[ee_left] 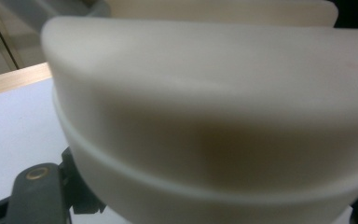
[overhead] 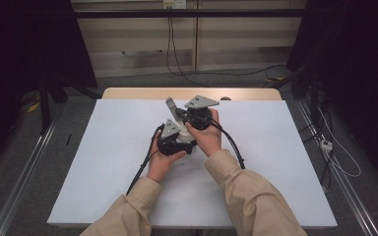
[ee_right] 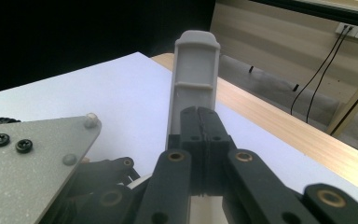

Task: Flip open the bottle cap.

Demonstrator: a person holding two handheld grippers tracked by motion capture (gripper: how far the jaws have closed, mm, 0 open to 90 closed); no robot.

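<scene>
Both forearms come up from the near edge of the desk (overhead: 128,113) in tan sleeves and meet over its middle. The left hand (overhead: 161,162) wraps the left tongs (overhead: 176,133) from below, knuckles toward the near edge. The right hand (overhead: 207,137) grips the right tongs (overhead: 192,114) just beyond and beside them, so the two tools touch or nearly touch. In the right gripper view the right tongs (ee_right: 200,128) have their black jaws pressed together, pointing up and away from the desk.

Probably a lab recording bay: white-topped table (overhead: 103,162), dark curtains (overhead: 24,44), floor rails (overhead: 27,169), wall socket (ee_right: 354,31) with trailing cables (overhead: 172,54).
</scene>
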